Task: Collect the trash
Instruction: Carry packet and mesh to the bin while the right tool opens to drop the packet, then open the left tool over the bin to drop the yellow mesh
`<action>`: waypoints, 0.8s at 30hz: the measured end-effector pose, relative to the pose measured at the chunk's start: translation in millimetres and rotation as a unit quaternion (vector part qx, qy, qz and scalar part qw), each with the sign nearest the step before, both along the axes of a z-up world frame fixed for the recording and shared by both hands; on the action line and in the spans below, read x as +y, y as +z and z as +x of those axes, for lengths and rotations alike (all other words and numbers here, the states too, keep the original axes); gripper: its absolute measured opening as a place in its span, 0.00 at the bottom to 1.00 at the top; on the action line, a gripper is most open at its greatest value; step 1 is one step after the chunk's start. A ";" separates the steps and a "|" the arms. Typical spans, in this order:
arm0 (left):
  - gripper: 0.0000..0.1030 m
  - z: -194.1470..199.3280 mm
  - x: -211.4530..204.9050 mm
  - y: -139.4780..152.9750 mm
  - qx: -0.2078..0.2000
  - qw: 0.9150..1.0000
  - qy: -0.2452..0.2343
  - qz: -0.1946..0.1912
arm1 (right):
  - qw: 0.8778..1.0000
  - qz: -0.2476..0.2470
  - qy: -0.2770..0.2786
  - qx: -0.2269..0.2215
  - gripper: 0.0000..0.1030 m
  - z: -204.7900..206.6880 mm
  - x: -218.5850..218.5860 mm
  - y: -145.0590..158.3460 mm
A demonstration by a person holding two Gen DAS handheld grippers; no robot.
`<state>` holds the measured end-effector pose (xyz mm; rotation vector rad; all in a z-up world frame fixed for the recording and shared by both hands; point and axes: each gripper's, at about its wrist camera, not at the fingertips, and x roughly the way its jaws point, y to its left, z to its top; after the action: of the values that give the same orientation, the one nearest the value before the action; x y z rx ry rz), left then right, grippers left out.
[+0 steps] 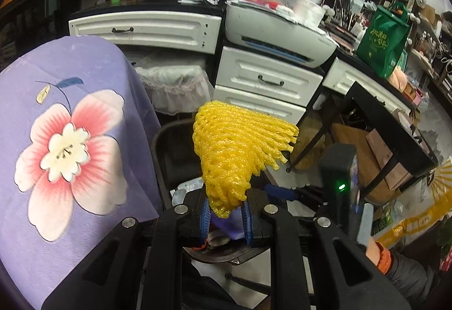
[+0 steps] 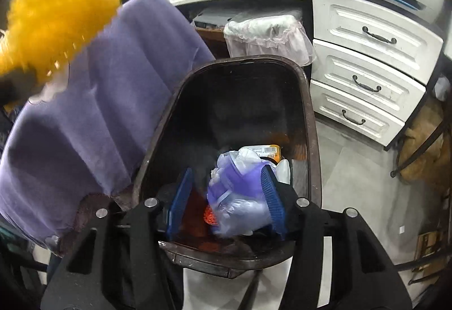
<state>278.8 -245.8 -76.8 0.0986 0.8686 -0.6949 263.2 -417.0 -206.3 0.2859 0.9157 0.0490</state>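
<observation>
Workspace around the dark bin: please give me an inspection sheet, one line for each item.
Surface: pale floor, mostly bare.
Job's things: yellow foam fruit net; dark brown plastic bin holding purple plastic bags and other wrappers.
Clutter: purple flowered cloth draped beside the bin.
Grippers: left gripper shut on the net; right gripper open above the bin.
Cables: nothing seen.
Surroundings: white drawers, white printer, green tote bag.

White drawers (image 1: 268, 81), grey tiled floor (image 2: 353, 183), cluttered black countertop (image 1: 147, 6).
</observation>
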 end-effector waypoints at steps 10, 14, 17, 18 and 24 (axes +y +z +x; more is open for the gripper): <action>0.18 -4.5 -18.3 -31.3 0.021 0.999 -0.015 0.032 | 0.998 -0.028 -0.046 -0.036 0.54 -31.8 -27.6 34.9; 0.18 -4.0 -33.1 -49.4 0.028 0.998 -0.026 0.051 | 0.997 -0.025 -0.062 -0.046 0.58 -49.7 -40.0 44.3; 0.18 -1.5 -41.1 -62.4 0.037 0.997 -0.032 0.067 | 0.996 -0.023 -0.073 -0.050 0.58 -62.1 -47.8 48.1; 0.18 -0.2 -43.3 -66.5 0.041 0.996 -0.033 0.071 | 0.996 -0.022 -0.076 -0.051 0.59 -66.4 -50.3 49.2; 0.19 7.8 -49.3 -84.7 0.049 0.994 -0.034 0.090 | 0.994 -0.016 -0.090 -0.053 0.59 -79.0 -57.9 50.2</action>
<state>286.6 -295.2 -161.5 0.2580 1.0259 -0.6892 184.2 -474.9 -156.1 0.3313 0.7818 -0.1163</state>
